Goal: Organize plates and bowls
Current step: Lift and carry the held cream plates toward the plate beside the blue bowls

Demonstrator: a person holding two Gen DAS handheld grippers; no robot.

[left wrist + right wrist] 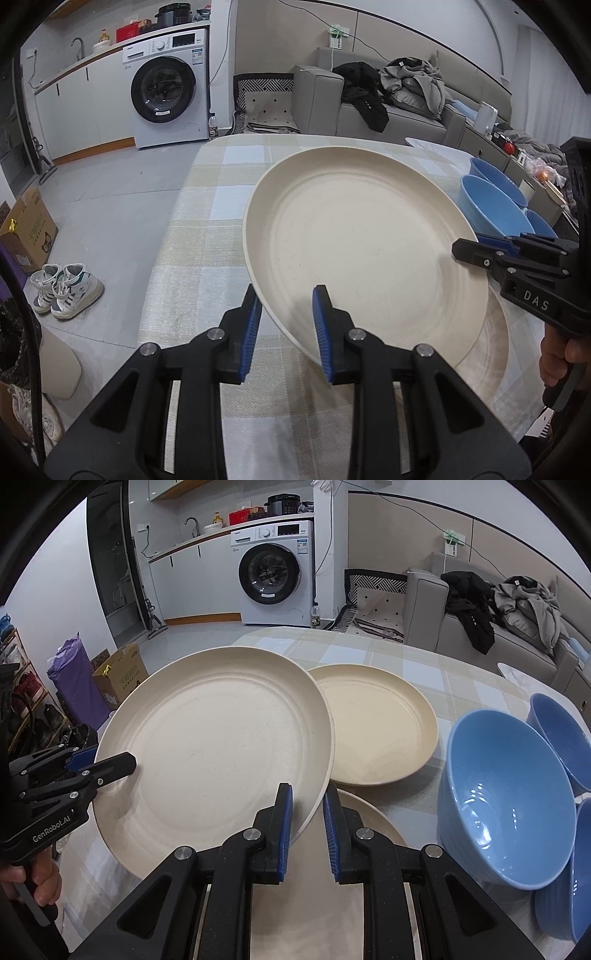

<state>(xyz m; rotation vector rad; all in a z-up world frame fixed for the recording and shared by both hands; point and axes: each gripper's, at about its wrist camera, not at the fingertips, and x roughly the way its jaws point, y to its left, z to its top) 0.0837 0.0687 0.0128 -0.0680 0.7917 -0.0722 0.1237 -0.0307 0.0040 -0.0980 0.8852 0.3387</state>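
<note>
Checked cloth in beige, pale blue and white covers the table (207, 236), whose far edge faces a grey tiled floor and a front-loading washing machine (168, 94) under a counter. A grey sofa (373, 110) piled with clothes stands beyond the far right corner.

The large cream plate (365, 236) is lifted and tilted above the cloth, held at two points on its rim. The left gripper (286, 314) has its blue-padded fingers partly apart, straddling the plate's near-left rim; whether the pads actually press the rim cannot be told. The right gripper (307, 808) straddles the opposite rim with a narrow gap between its pads, the left pad at the rim; firm contact cannot be confirmed.

A second cream plate (380, 731) lies flat on the cloth further in, its near-left edge overlapped by the lifted plate. A third cream plate (373, 819) lies directly beneath the right gripper.

Blue bowls (509, 805) stand clustered along the right edge of the table, just beside the plates.

Open cloth extends toward the far and left edges. Below the left edge, a pair of white sneakers (66, 290) and a cardboard box (29, 229) sit on the floor.
</note>
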